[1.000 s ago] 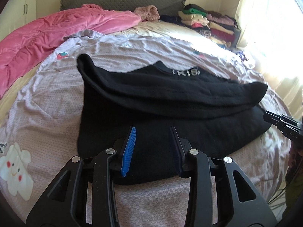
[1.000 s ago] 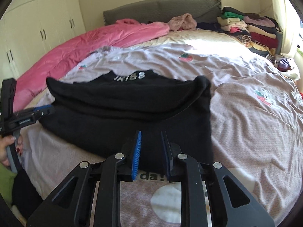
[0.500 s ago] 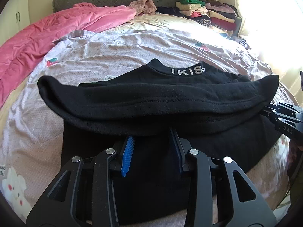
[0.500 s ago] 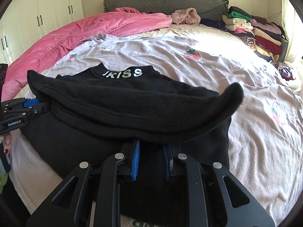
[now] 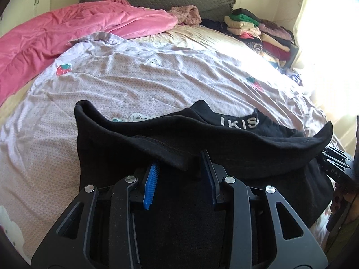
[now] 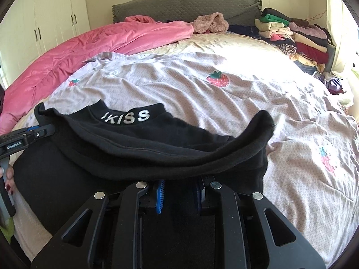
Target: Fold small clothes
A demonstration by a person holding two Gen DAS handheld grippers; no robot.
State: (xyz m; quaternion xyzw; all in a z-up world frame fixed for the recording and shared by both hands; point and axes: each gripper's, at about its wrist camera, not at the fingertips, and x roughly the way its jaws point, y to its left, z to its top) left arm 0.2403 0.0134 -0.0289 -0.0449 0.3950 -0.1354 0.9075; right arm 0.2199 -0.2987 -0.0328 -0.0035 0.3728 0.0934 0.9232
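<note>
Gripping black sweatshirt hem in both my left gripper and right gripper, fold lifted ahead.

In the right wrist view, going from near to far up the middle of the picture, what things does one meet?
Right claw → black garment with white letters on the collar → pale sheet with a strawberry patch → fuzzy pink cloth → grey headboard.
</note>
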